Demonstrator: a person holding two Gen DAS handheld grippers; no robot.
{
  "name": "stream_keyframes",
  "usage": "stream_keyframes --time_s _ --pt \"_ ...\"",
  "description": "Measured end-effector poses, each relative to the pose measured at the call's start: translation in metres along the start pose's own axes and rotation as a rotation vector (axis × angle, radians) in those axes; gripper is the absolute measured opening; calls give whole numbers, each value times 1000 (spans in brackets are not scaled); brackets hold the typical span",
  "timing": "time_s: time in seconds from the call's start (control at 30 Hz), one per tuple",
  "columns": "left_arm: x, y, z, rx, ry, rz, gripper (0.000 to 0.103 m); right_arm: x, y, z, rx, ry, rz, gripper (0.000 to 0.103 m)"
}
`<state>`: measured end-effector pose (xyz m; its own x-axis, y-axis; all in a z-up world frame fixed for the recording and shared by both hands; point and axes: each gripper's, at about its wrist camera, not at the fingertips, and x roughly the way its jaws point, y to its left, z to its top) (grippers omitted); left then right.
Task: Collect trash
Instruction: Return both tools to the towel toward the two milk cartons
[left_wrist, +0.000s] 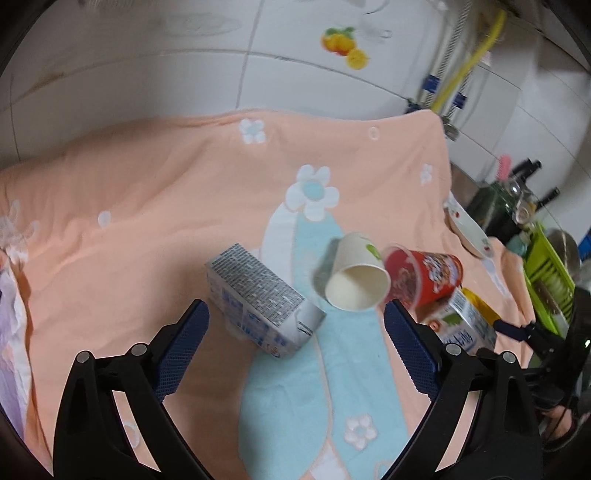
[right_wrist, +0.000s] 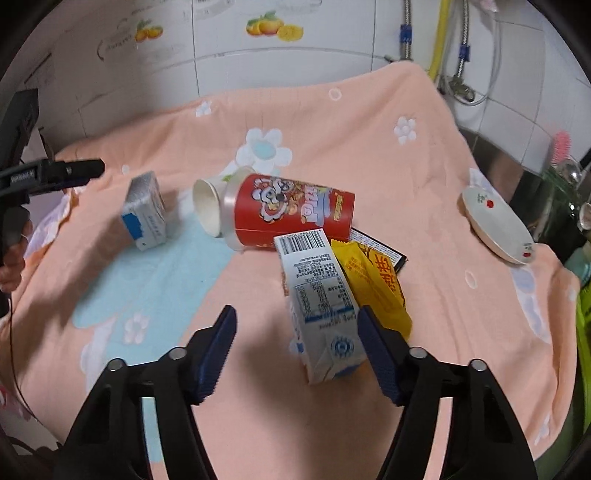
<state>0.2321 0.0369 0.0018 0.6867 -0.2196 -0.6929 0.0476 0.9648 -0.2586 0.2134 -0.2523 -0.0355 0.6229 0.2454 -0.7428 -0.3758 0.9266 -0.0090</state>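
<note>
Left gripper (left_wrist: 295, 325) w/ black arms & blue ribbed pads: spread wide, nothing pinched; grey-printed white & blue carton (left_wrist: 258, 299) lying on its side btwn the fingers, closer to the left pad, not touched by either. White paper cup (left_wrist: 356, 275) tipped over just beyond the right pad, mouth toward the camera, rim against red plastic snack cup w/ cartoon print (left_wrist: 428, 275), also on its side. Right gripper (right_wrist: 297, 328): fingers moderately apart, gripping nothing; tall white & blue milk carton w/ barcode (right_wrist: 319, 295) lying btwn them, hard by the right pad, contact unclear. Yellow crinkled snack wrapper (right_wrist: 373, 280) beside that carton, partly under it, atop a flat black packet (right_wrist: 391, 251). All trash resting on peach cloth w/ white flowers & pale blue patch (right_wrist: 424, 206). White saucer w/ red dots (right_wrist: 495, 225) at the cloth's right edge, well apart from the trash. Fruit sticker (right_wrist: 275, 27) on white tiled wall behind.
</note>
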Motion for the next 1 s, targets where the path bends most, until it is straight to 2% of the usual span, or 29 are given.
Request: stream_keyframes --time_s 0.37,0.5,0.7,0.87,1.0 --pt "33 22 9 -129 64 -26 89 27 2 19 -84 48 -38 64" --pt "43 22 10 -138 81 -18 85 35 1 19 -91 70 -39 59" --pt "62 26 12 -185 112 0 78 43 1 23 -86 88 -32 44" --pt "73 25 13 -191 125 19 76 46 8 24 -114 100 -43 44" --pt "79 24 12 -185 143 32 70 45 13 21 -131 98 -60 42"
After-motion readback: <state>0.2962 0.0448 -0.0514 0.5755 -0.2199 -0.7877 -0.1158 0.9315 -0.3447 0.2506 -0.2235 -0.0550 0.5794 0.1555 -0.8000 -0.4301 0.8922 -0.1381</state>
